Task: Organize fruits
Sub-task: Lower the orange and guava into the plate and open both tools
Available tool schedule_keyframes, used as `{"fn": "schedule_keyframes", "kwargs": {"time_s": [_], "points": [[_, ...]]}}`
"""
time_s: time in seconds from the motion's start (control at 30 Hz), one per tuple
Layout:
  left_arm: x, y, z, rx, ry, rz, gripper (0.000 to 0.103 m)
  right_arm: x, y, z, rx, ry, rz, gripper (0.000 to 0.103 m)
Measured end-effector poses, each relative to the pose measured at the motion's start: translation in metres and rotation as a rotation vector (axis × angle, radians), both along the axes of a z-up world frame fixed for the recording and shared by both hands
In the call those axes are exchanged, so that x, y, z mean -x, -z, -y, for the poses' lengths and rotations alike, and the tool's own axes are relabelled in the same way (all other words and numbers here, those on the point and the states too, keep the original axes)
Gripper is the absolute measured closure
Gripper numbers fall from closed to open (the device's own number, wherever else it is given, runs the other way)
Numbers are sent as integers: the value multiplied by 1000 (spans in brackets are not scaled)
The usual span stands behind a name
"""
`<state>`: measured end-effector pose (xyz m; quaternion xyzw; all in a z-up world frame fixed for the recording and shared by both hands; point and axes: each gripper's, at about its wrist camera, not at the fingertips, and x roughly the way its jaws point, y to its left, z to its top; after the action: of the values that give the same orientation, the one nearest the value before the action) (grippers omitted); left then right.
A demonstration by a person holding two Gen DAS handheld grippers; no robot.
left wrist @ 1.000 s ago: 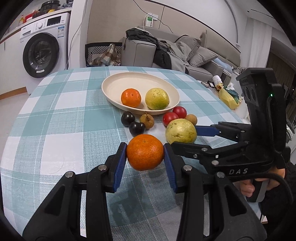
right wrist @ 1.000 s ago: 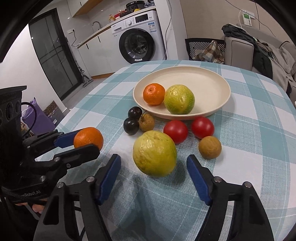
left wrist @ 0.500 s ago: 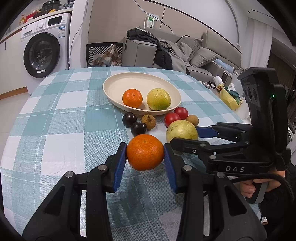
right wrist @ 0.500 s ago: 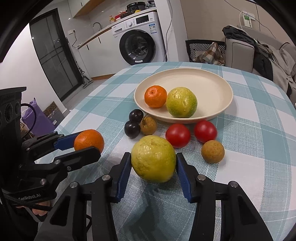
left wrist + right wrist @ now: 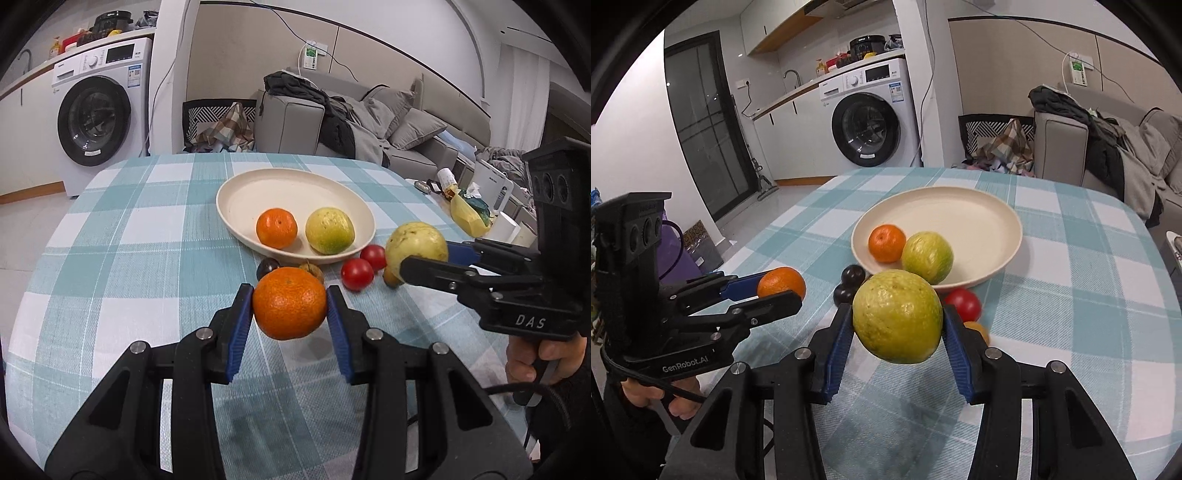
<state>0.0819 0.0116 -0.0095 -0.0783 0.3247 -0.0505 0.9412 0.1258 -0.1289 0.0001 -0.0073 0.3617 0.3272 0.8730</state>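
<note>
Pinching an orange in our left tongs, a yellow-green fruit in our right tongs, above the table.

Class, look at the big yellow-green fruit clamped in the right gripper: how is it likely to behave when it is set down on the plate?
The yellow-green fruit is round, so it will probably roll once released. The plate has a raised rim, which should stop it. Its bulk between the right gripper pads suggests some weight.
</note>
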Motion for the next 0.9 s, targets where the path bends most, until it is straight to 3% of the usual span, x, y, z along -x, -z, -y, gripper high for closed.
{"fn": "schedule_keyframes", "kwargs": {"time_s": [0.37,0.9], "points": [[-37,-6,6,-24,12,2,66,-19,-14,14,-21,22,38,54],[-101,9,2,-37,2,-40,66,-64,-8,14,-39,59,5,54]]}}
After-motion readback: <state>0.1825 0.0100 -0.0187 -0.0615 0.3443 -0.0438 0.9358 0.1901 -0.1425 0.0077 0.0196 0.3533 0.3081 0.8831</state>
